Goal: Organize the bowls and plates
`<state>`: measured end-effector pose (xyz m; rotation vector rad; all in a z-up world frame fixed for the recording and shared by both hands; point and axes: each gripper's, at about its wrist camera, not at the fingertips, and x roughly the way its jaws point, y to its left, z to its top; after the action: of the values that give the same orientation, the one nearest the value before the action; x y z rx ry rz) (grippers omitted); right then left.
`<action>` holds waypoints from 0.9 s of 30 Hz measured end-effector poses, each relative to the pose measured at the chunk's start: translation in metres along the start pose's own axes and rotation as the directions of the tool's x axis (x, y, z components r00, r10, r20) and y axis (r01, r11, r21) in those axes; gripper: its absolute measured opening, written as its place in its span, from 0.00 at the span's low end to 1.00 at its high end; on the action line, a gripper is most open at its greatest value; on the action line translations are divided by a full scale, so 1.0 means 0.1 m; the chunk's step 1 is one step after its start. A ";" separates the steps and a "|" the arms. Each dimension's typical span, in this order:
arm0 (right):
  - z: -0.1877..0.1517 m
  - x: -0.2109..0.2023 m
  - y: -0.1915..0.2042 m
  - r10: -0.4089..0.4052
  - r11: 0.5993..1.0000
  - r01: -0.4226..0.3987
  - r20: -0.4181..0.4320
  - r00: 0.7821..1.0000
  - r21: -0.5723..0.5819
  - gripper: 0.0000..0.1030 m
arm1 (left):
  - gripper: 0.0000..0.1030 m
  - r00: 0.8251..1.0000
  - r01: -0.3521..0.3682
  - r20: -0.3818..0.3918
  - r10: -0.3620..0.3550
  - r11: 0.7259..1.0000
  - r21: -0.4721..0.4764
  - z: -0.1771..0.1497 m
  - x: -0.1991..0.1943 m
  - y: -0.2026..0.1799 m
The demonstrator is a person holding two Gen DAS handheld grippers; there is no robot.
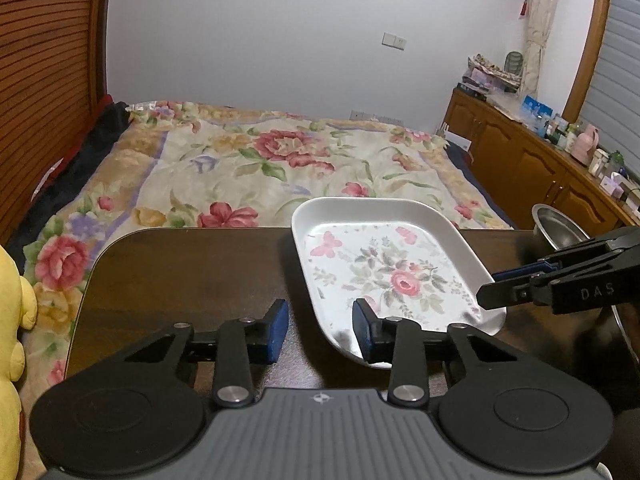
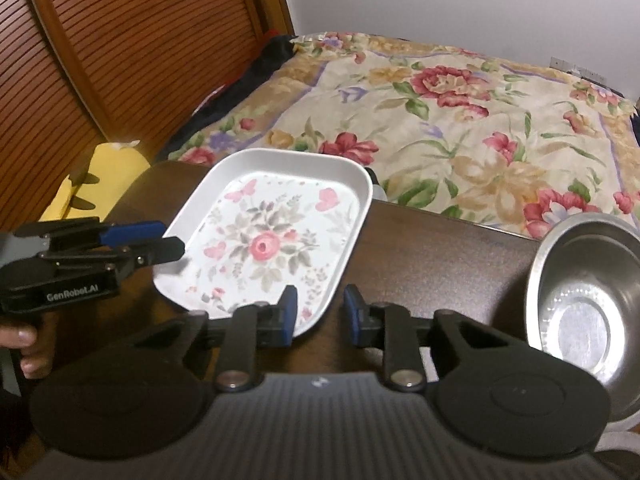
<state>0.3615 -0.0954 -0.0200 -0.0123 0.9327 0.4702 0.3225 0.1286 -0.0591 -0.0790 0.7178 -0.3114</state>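
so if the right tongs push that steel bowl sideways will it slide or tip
The steel bowl would probably slide: its flat base sits on the smooth dark table. Thin polished metal suggests it is light, so a push high on the flared rim might rock it. The glossy wall could slip between the right tongs.

White letters "DAS" stand on the right gripper (image 1: 516,286), at the right edge of the left wrist view. At the left of the right wrist view, the left gripper (image 2: 170,240) carries "GenRoboLAI" on its body.
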 end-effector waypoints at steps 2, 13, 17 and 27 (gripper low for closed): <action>0.01 0.02 0.00 0.002 1.000 -0.002 -0.004 1.000 0.004 0.23 | 0.31 1.000 0.001 -0.001 -0.001 1.000 0.001 0.00 0.00 0.00; 0.02 0.05 -0.02 0.012 1.000 -0.012 -0.027 1.000 0.002 0.13 | 0.16 1.000 0.028 -0.013 -0.029 1.000 -0.008 -0.03 0.05 0.03; 0.03 0.06 -0.03 0.012 1.000 -0.013 -0.036 0.999 -0.013 0.13 | 0.15 0.999 0.031 -0.022 -0.031 1.000 -0.003 -0.03 0.06 0.01; 0.01 0.03 -0.01 0.054 0.999 -0.054 -0.045 0.998 0.008 0.13 | 0.14 0.999 -0.001 -0.039 0.001 1.000 0.007 -0.02 0.05 -0.01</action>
<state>0.3642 -0.0953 -0.0226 0.0081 0.9810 0.5187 0.3246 0.1264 -0.0636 -0.0666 0.7554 -0.3151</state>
